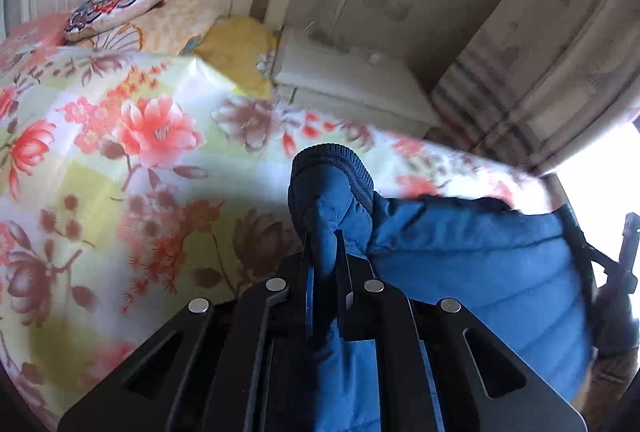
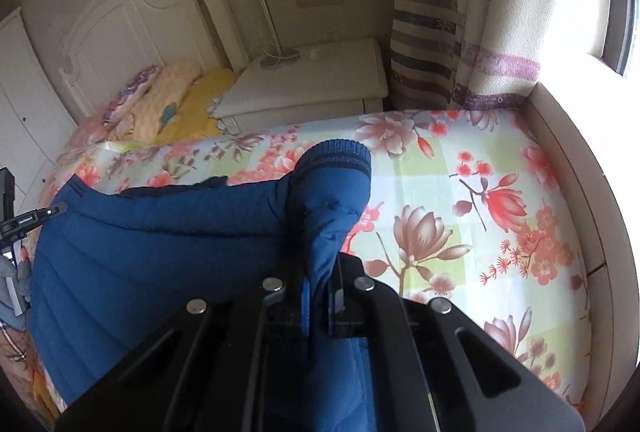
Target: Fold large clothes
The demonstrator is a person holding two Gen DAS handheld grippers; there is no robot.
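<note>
A blue padded jacket (image 1: 472,256) with dark ribbed cuffs hangs over the floral bed sheet (image 1: 120,152). My left gripper (image 1: 323,244) is shut on a fold of the jacket near one ribbed cuff (image 1: 336,160) and lifts it. My right gripper (image 2: 322,264) is shut on the jacket (image 2: 140,256) near the other ribbed cuff (image 2: 340,156). The jacket's body stretches between the two grippers, above the floral bed sheet (image 2: 480,200). The other gripper shows at the right edge of the left wrist view (image 1: 624,252).
A patterned pillow (image 1: 120,4) and a yellow blanket (image 1: 236,44) lie at the head of the bed. A white nightstand (image 2: 312,84) stands beside the bed. A striped curtain (image 2: 440,32) hangs by the bright window. A white bed frame rail (image 2: 576,168) borders the mattress.
</note>
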